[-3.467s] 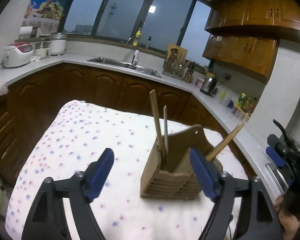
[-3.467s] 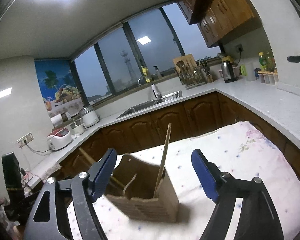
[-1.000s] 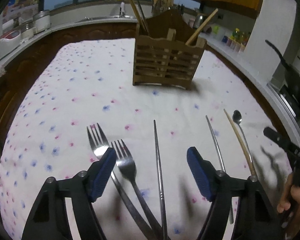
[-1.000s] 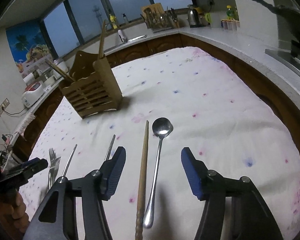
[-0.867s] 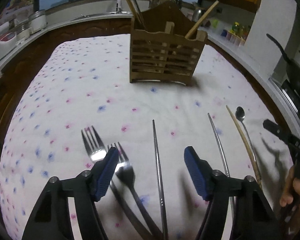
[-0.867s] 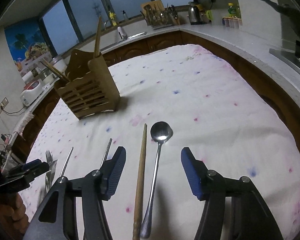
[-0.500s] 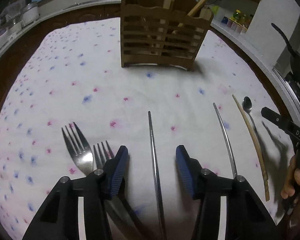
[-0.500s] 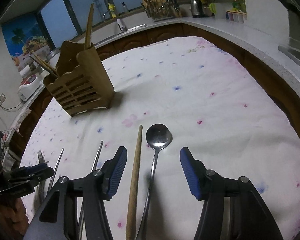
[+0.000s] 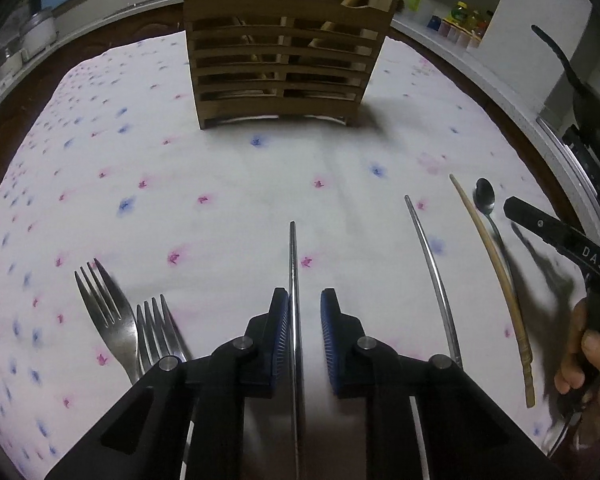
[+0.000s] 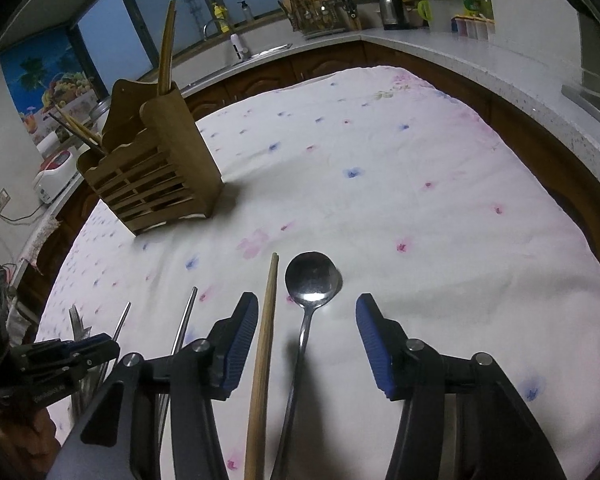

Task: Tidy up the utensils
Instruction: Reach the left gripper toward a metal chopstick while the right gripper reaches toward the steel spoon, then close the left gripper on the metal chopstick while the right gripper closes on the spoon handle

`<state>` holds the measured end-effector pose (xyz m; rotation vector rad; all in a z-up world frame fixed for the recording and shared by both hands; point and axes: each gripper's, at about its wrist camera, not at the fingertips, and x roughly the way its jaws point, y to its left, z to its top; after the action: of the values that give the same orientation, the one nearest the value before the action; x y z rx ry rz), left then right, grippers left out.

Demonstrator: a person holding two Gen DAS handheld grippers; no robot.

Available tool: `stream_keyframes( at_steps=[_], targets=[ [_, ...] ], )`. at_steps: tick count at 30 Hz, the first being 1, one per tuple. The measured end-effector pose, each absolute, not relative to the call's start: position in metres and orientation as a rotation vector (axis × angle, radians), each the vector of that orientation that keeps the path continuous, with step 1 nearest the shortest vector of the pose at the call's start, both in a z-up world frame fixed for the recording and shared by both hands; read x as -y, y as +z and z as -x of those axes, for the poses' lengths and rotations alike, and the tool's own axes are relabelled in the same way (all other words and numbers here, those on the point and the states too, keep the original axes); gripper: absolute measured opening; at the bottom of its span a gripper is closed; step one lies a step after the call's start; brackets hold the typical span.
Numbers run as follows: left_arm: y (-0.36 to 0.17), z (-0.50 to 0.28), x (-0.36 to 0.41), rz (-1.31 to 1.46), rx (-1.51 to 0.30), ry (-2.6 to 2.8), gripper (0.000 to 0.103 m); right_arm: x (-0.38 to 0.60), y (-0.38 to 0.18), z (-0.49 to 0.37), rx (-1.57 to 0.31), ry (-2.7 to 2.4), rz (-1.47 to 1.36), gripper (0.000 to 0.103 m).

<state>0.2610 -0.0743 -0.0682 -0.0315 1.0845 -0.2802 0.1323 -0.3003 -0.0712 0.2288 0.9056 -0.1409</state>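
A wooden slatted utensil holder stands at the far side of the floral cloth, with chopsticks in it; it also shows in the right wrist view. My left gripper is low over the cloth, its jaws narrowed around a metal chopstick; the left pad seems to touch it, the right leaves a small gap. Two forks lie to its left, a second metal chopstick to its right. My right gripper is open over a wooden chopstick and a metal spoon.
The table wears a white cloth with pink and blue flowers. Kitchen counters, a sink and a dish rack run behind it. In the left wrist view the wooden chopstick and spoon lie right, beside the other hand.
My left gripper has come down and closed its jaws in around the metal chopstick. My right gripper has dropped slightly lower over the wooden chopstick and spoon, still open.
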Motion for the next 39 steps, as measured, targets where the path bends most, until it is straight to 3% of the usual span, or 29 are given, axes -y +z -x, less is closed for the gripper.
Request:
stream_keyframes(
  at_steps=[11,14,15,16,19,26,39],
  targets=[
    [-0.067,-0.268,0.087,-0.052,-1.083,-0.3,0.016,0.307,-0.084,-0.162,-0.959,-0.113,-0.183,0.049],
    [-0.067,-0.269,0.088,-0.062,-1.075,-0.307,0.012,0.309,-0.091,-0.167,-0.971,-0.112,-0.166,0.035],
    [-0.067,-0.269,0.088,-0.069,-1.071,-0.308,0.008,0.309,-0.091,-0.168,-0.974,-0.117,-0.159,0.027],
    [-0.068,-0.269,0.088,-0.068,-1.069,-0.311,0.006,0.311,-0.09,-0.167,-0.968,-0.118,-0.165,0.011],
    [-0.068,-0.27,0.083,-0.025,-1.075,-0.323,0.003,0.313,-0.083,-0.161,-0.952,-0.119,-0.175,0.004],
    [-0.058,-0.261,0.074,0.029,-1.043,-0.348,0.003,0.312,-0.051,-0.139,-0.881,-0.139,-0.161,0.002],
    [0.008,-0.216,0.039,0.113,-0.88,-0.361,0.003,0.29,0.018,-0.096,-0.713,-0.148,-0.1,0.002]
  ],
)
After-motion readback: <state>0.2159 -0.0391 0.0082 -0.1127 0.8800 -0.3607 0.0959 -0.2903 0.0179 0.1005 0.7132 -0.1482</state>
